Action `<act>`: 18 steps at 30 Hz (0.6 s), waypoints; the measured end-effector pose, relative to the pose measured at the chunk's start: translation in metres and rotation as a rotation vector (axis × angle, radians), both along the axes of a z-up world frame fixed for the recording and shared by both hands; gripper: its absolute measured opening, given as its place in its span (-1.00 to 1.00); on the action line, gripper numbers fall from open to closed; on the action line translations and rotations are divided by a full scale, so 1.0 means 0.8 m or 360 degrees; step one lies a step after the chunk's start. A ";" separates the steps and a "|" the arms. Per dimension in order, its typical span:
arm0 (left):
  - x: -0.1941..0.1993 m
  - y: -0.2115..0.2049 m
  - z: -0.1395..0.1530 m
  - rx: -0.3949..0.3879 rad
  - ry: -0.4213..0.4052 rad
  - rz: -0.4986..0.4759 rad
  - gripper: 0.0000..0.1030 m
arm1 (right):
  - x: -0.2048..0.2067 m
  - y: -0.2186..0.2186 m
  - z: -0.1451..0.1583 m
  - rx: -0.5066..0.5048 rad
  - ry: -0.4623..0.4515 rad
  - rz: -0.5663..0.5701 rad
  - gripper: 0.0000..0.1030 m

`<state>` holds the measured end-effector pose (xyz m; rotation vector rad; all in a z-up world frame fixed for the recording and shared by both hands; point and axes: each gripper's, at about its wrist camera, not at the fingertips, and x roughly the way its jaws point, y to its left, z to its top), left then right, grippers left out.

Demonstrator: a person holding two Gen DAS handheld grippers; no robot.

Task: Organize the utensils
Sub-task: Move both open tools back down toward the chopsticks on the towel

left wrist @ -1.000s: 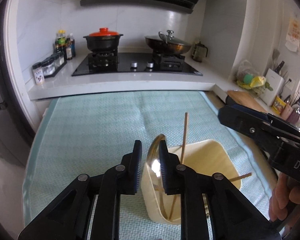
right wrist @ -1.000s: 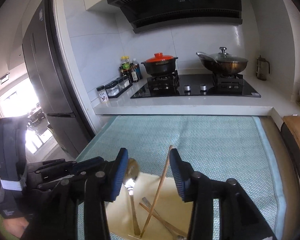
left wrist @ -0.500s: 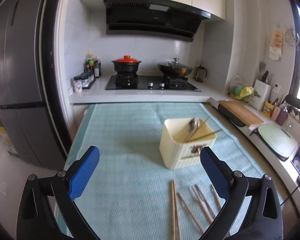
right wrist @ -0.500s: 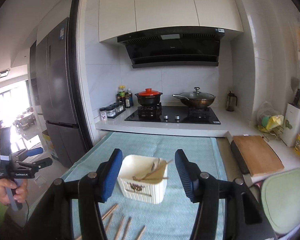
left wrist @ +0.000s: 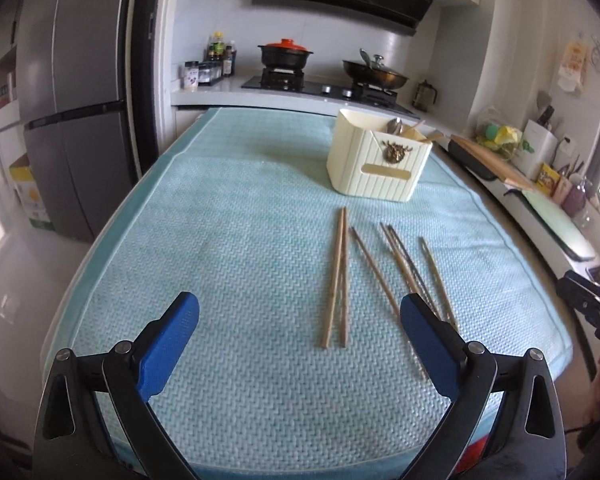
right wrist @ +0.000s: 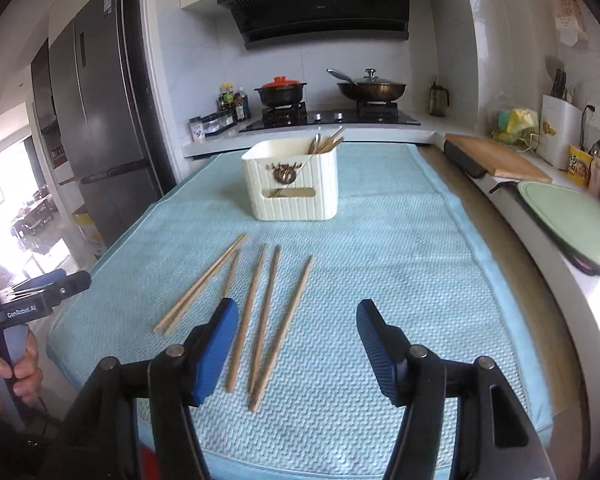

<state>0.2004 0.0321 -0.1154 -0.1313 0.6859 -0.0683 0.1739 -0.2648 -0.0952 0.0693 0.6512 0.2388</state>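
- Kitchen setup: a teal mat (left wrist: 228, 248) covers the table, with the stove and a big grey fridge behind it.
- Left gripper (left wrist: 299, 332) is spread wide with nothing in it, hovering low over the near end of the mat. Right gripper (right wrist: 293, 334) is also spread wide and holding nothing.
- Just ahead of the left fingers, slightly toward their right pad, lies a tight pair of chopsticks (left wrist: 337, 276). More loose chopsticks (left wrist: 404, 268) fan out further right, some running under that right pad.
- From the right wrist view the same sticks (right wrist: 266, 312) sit just ahead and toward the left finger. One or two pass right beside its tip.
- All the sticks lie lengthwise, pointing away from the fingers toward the cream utensil holder (right wrist: 291, 184), which stands well beyond them and already has a spoon and some chopsticks poking out.
- My guess: the right gripper is the closer one to the fanned sticks. Since they run along the fingers' direction, closing across a stick should work without much twisting.
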 end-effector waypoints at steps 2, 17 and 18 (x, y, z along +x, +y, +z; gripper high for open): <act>-0.002 -0.008 -0.003 0.0004 0.0005 -0.0031 0.96 | -0.009 0.006 -0.007 -0.0019 -0.0007 0.0004 0.22; 0.003 -0.028 -0.026 0.0111 0.0190 -0.0036 0.96 | 0.002 0.017 -0.037 0.0012 0.0150 -0.0046 0.08; 0.002 -0.029 -0.027 0.0123 0.0190 -0.0043 0.96 | 0.003 0.019 -0.038 0.0004 0.0163 -0.0044 0.08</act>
